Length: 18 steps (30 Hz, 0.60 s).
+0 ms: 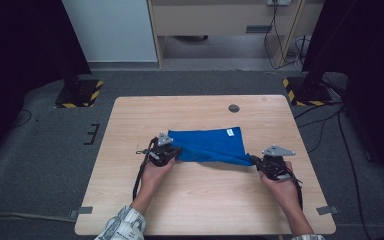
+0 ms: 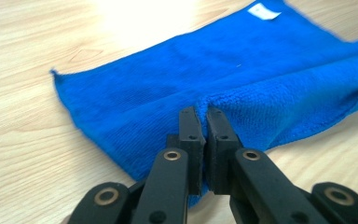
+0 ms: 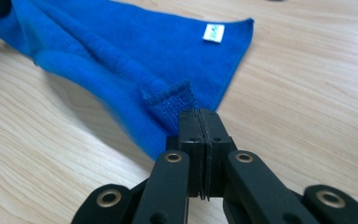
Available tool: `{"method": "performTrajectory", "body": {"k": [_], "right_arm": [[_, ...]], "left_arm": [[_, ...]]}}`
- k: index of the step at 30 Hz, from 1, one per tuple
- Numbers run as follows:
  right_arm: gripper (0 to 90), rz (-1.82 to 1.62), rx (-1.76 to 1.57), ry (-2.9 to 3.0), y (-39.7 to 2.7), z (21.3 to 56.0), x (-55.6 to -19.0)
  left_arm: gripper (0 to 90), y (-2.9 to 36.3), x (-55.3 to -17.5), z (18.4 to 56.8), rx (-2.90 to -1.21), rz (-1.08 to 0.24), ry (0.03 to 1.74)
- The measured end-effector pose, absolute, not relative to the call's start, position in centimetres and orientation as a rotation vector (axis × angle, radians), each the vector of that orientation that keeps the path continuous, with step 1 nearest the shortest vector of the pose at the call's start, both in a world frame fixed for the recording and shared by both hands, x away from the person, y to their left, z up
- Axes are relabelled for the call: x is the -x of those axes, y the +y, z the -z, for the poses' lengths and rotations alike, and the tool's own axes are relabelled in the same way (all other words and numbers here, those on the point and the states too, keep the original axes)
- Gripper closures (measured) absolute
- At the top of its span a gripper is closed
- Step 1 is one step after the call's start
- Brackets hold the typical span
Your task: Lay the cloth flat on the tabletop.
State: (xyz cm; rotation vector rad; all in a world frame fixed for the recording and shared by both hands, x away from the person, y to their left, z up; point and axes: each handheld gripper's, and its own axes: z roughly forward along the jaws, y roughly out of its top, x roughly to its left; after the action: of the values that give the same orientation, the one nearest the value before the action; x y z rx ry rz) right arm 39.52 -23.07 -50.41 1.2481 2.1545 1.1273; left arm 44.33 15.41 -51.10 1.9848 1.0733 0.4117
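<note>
A pale wooden table stretches out in front of me, standing on grey carpet. Beyond it are a light cabinet, loose cables on the floor, and two stand bases marked with yellow and black hazard stripes, one at each far corner. A small dark round grommet sits in the tabletop past the cloth. Nothing lies between me and my work.

A blue cloth lies near the table's middle, folded, its near edge lifted slightly between my two hands. My left gripper is clamped on the cloth's near left corner, fabric bunched between the pads. My right gripper pinches the near right corner, where a stitched hem sticks up just above the jaws.

A small white tag is sewn near the cloth's far right corner; its printing is too blurred to read.
</note>
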Motion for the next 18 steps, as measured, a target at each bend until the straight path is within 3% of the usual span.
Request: {"method": "performTrajectory", "body": {"k": [5,8,11,18], "right_arm": [[89.0,-1.117,-1.257,2.186,-23.0,51.2,-39.3],[88.8,-1.088,-1.239,2.23,-22.7,51.5,-39.1],[88.4,-1.069,-1.247,2.249,-22.4,52.0,-39.1],[85.6,-1.053,-1.223,2.275,-22.1,52.1,-39.1]], "left_arm": [[84.4,15.3,-45.0,52.0,-2.013,-0.392,1.074],[78.5,15.3,-45.3,52.6,-2.026,-0.404,1.084],[66.0,15.5,-45.4,52.7,-2.004,-0.405,1.094],[56.5,16.0,-44.2,51.2,-1.963,-0.435,1.055]]}}
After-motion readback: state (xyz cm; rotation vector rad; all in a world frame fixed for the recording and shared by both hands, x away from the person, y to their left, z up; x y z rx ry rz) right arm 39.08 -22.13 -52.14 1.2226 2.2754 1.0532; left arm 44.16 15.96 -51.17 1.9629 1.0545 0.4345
